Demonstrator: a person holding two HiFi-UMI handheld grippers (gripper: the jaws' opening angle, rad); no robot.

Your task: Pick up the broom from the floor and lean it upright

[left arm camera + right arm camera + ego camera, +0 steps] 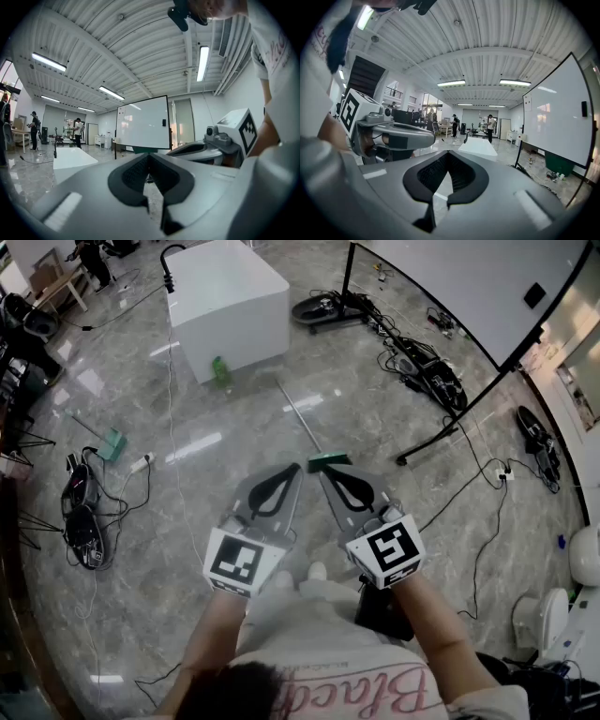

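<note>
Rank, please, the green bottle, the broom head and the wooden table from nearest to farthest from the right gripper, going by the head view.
1. Broom head: on the floor, just beyond the right gripper.
2. Green bottle: farther off to the left, beside the white box.
3. Wooden table: far corner, top left.

**Lettering.** Shirt (pixel 375 690), head view: large pink script that seems to begin "Blac", its later letters uncertain. A line of small capitals beside it is too small to read. In the left gripper view the same shirt shows fragments of pale script, not legible.

**Markers.** Left cube (pixel 236 561) and right cube (pixel 392 551) each carry a black-and-white square code, without letters or numbers.
</note>
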